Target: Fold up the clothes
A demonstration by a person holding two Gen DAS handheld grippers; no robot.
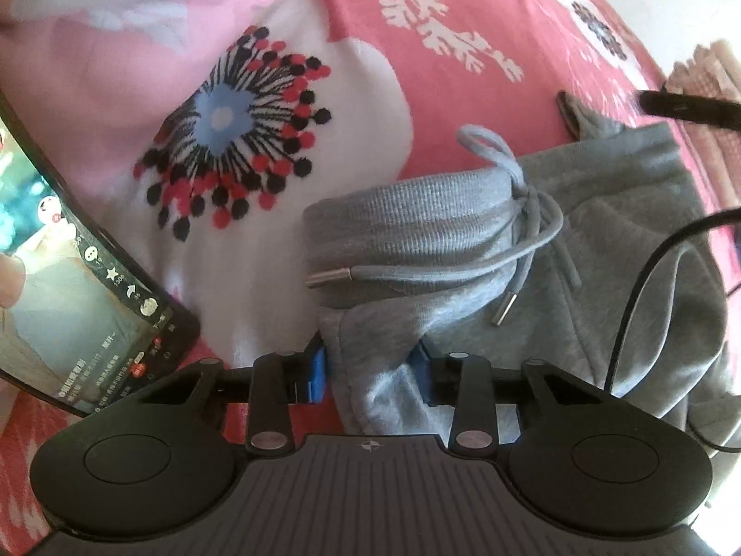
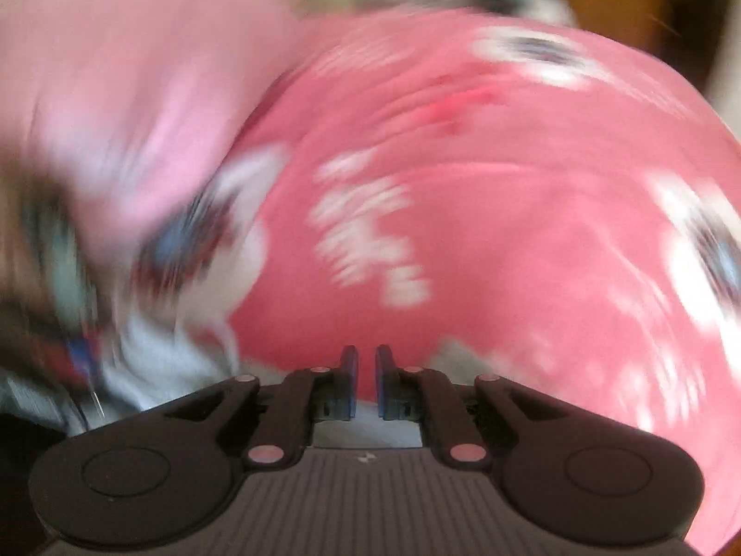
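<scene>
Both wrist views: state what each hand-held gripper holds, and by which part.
Left hand-held gripper pinches the grey fleece drawstring sweatpants by a bunched fabric fold below the ribbed waistband. Right hand-held gripper holds nothing.

The left tool [image 1: 373, 370] points steeply downward, its black linkage arms spread to either side and its two blue pads [image 1: 319, 373] pressed from both sides on a bunched fold of grey cloth [image 1: 384, 366], which fills the gap between them. The right tool [image 2: 366, 382] also tilts downward; its blue-edged fingers [image 2: 349, 382] stand upright and parallel with a narrow slit between them, and nothing sits in that slit. The right wrist view is heavily smeared by motion blur.
</scene>
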